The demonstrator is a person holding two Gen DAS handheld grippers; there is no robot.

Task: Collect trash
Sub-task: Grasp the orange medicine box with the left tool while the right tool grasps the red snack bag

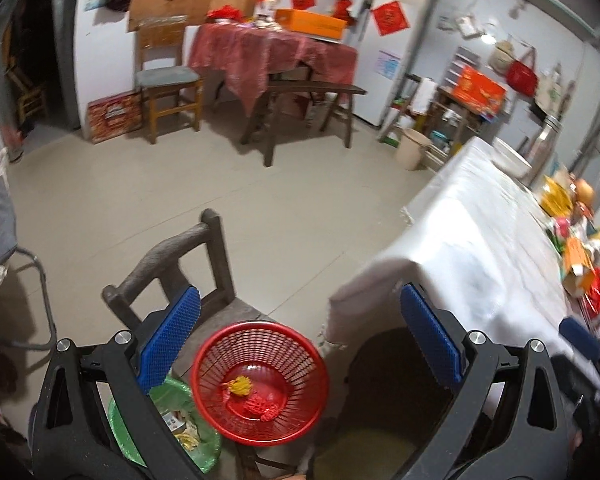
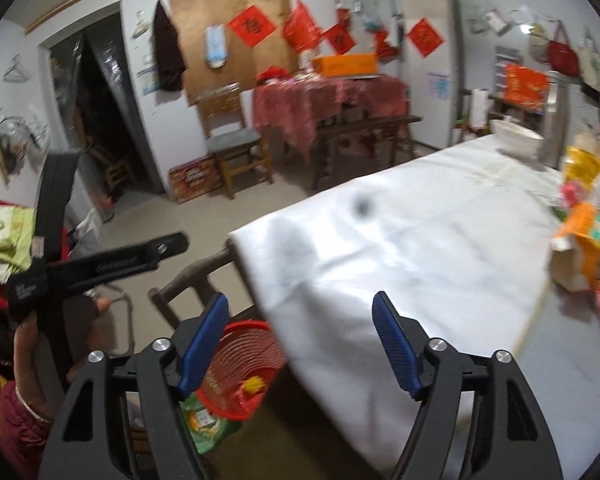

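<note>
A red mesh basket (image 1: pixel 260 380) sits on a dark wooden chair (image 1: pixel 188 264) and holds red and yellow scraps (image 1: pixel 244 394). A green bag of trash (image 1: pixel 180 420) lies beside it. My left gripper (image 1: pixel 300 336) hangs open and empty above the basket. My right gripper (image 2: pixel 300 344) is open and empty over the near corner of the white-clothed table (image 2: pixel 400 240); the basket shows below it in the right wrist view (image 2: pixel 240 364). Colourful wrappers and boxes (image 2: pixel 584 232) lie at the table's right side.
A white bowl (image 2: pixel 516 136) and steel flask (image 2: pixel 556 120) stand at the table's far end. Across the floor are a red-covered table (image 1: pixel 268 56), a bench (image 1: pixel 308 96), a wooden chair (image 1: pixel 168 80) and a beige bucket (image 1: pixel 412 148).
</note>
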